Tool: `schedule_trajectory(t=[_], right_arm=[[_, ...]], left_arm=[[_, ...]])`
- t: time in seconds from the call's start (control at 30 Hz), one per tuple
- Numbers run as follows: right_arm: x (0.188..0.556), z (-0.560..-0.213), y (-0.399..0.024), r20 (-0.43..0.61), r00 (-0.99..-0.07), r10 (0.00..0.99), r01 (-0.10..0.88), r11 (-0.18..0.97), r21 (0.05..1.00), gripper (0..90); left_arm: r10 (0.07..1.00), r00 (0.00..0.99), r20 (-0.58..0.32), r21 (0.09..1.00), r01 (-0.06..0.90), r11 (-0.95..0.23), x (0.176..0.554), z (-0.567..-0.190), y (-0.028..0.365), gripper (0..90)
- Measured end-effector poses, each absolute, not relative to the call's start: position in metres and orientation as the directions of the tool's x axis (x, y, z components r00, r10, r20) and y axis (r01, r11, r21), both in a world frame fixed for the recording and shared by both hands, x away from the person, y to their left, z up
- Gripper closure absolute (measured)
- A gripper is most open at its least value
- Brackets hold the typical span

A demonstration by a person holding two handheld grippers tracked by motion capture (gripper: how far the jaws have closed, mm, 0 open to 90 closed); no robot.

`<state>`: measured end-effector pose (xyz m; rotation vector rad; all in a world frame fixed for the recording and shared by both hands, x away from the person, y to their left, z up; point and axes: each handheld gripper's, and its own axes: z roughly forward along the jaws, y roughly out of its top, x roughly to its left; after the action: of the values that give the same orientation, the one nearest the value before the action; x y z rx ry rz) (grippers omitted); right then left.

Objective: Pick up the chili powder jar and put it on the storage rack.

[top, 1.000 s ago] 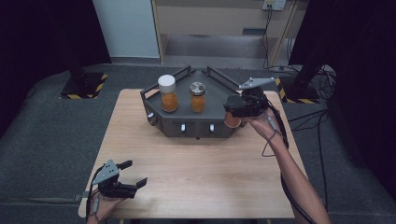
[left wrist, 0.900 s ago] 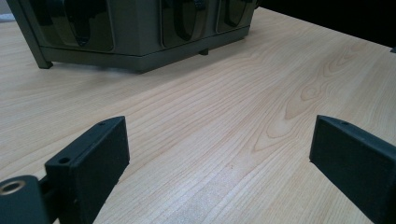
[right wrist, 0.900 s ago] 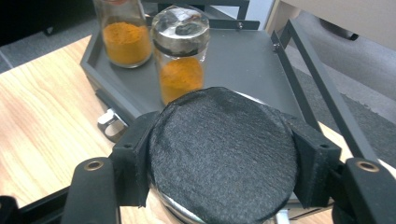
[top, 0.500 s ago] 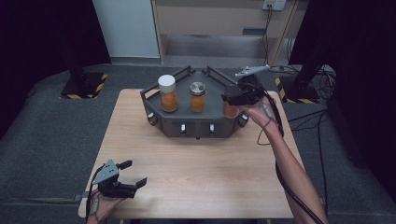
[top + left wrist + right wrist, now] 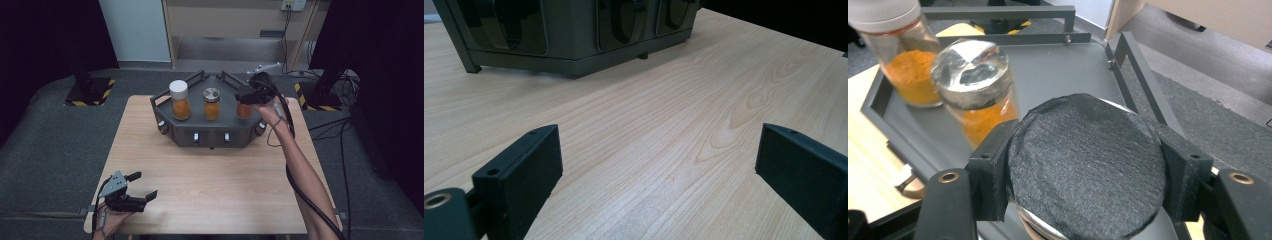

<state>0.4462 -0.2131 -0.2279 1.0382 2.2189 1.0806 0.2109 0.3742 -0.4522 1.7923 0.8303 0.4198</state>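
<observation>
Dark curtains ring the wooden surface (image 5: pixel 215 170) in the high view, where the right tongs (image 5: pixel 248 96) hold a jar (image 5: pixel 244 110) over the grey tray (image 5: pixel 210 135). Left gripper view: left tongs (image 5: pixel 659 165) apart above bare wood. Right gripper view: right tongs (image 5: pixel 1083 180) clamped on the jar's black-covered lid (image 5: pixel 1085 165), beside a silver-lidded jar (image 5: pixel 975 85).

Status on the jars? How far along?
Done: the white-lid jar and metal-lid jar stand on the tray. In hand: the right claw is shut on the third jar at the tray's right side. Left: release it. The left claw sits open, idle.
</observation>
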Motion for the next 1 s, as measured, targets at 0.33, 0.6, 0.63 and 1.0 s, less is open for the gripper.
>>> schedule_trajectory(t=[0.33,0.6,0.63,1.0], right_arm=[[0.456,-0.238,-0.205,-0.074,-0.579,0.812,0.437,0.386,0.813,34.6],[0.463,-0.248,-0.203,-0.068,-0.566,0.822,0.451,0.377,0.809,34.6],[0.464,-0.25,-0.203,-0.068,-0.565,0.822,0.452,0.378,0.808,34.6],[0.469,-0.26,-0.205,-0.051,-0.559,0.828,0.468,0.365,0.805,34.6]], left_arm=[[0.71,0.696,-0.106,0.922,0.335,-0.191,0.211,-0.452,0.374,3.9],[0.71,0.696,-0.106,0.923,0.335,-0.189,0.211,-0.452,0.375,3.9],[0.71,0.696,-0.106,0.923,0.335,-0.19,0.211,-0.452,0.375,3.9],[0.71,0.697,-0.105,0.923,0.334,-0.191,0.211,-0.452,0.374,4.0]])
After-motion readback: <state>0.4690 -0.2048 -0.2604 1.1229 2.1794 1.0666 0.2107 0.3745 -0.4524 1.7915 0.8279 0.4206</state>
